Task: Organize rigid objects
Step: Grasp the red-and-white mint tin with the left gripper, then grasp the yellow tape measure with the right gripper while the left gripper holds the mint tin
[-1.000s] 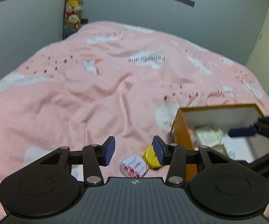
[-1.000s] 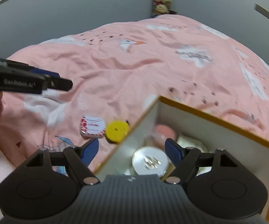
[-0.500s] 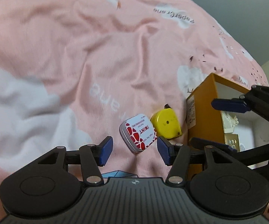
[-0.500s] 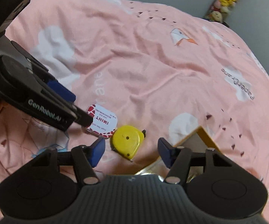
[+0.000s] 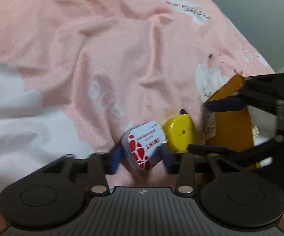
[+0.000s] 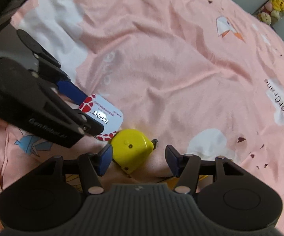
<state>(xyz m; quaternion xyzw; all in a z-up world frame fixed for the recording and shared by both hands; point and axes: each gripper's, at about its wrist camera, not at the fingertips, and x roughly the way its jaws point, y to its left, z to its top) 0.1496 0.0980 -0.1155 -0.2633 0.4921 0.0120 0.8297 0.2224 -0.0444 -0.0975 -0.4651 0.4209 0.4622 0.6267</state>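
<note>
Closing in since half second ago: left gripper (image 5: 141,157) fingers parted, now straddling mint tin (image 5: 145,146); right gripper (image 6: 138,157) fingers parted around tape measure (image 6: 131,149) on bed (image 5: 102,59). Both grasps imminent; box (image 5: 228,125) beside.

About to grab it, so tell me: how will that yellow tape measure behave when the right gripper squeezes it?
The yellow tape measure looks like hard plastic, so probably stiff. Its smooth rounded sides may slip between the right gripper fingers. The soft pink bedspread may let it sink.

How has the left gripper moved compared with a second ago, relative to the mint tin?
Yes. The left gripper has closed in on the mint tin, which now sits between its open fingers; earlier it lay ahead of them.
</note>
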